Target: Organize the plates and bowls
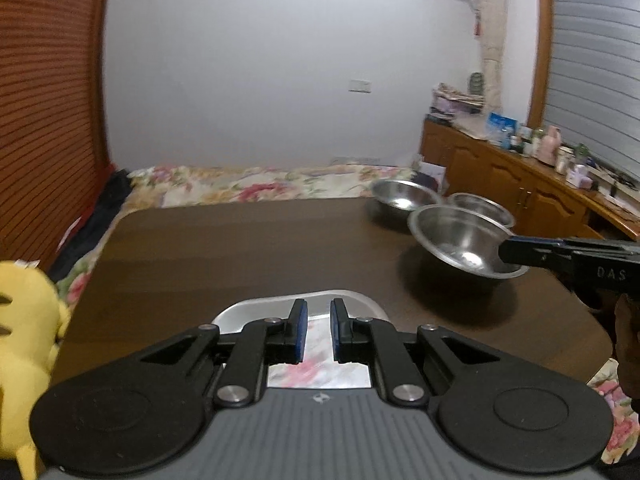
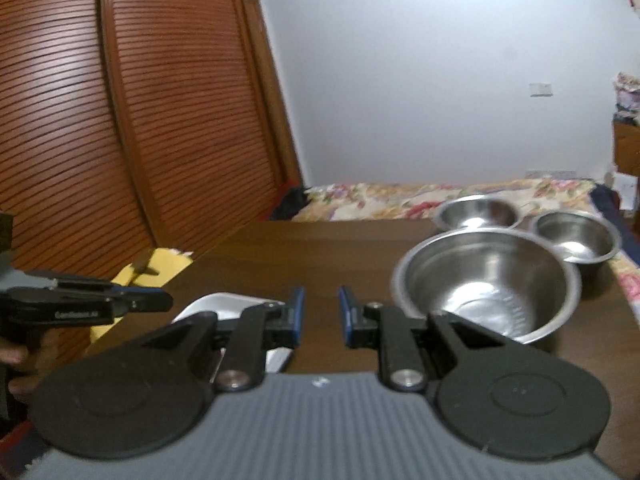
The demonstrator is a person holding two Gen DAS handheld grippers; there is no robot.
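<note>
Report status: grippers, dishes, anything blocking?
Left gripper shut, above steel plate at table edge. Right gripper narrow, nothing between, beside large steel bowl. Smaller bowls behind. Nothing blocking.

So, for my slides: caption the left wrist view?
Left gripper above a metal plate; right gripper at a steel bowl's rim, two bowls behind.

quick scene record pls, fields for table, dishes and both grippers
table: dark brown wooden table
near bowl: large shiny round steel bowl
far bowls: two smaller steel bowls, at the far edge
plate: silver rounded metal plate, at the near edge
left gripper: shut, over the plate
right gripper: slightly apart, nothing between, beside the large bowl
</note>
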